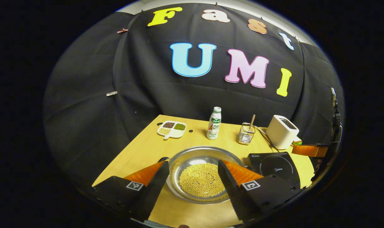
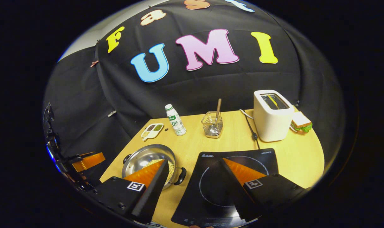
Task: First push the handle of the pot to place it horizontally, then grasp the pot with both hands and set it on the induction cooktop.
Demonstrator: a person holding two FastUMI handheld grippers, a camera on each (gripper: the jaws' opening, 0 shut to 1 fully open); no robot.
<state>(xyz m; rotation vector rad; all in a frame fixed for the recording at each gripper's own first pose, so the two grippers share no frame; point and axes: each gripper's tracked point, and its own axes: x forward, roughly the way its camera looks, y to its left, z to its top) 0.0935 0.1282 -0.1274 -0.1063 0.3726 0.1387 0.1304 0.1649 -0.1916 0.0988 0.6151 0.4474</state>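
Observation:
A steel pot (image 1: 192, 151) holding yellow beans stands on the wooden table (image 1: 147, 148), near its front edge. My left gripper (image 1: 193, 162) hovers open in front of it, one finger toward each side of the rim, touching nothing. A dark handle (image 1: 163, 159) peeks out by the left fingertip. In the right gripper view the pot (image 2: 144, 152) has one black handle (image 2: 181, 175) facing the black induction cooktop (image 2: 242, 158) and another (image 2: 126, 158) on the far side. My right gripper (image 2: 194, 161) is open above the gap between pot and cooktop (image 1: 272, 164).
Along the back of the table stand a divided dish of grains (image 1: 172, 129), a white bottle (image 1: 214, 124), a wire basket with a wooden utensil (image 1: 246, 134) and a white toaster (image 2: 271, 115) with its cable (image 2: 252, 129). A sandwich (image 2: 301, 122) lies beside the toaster.

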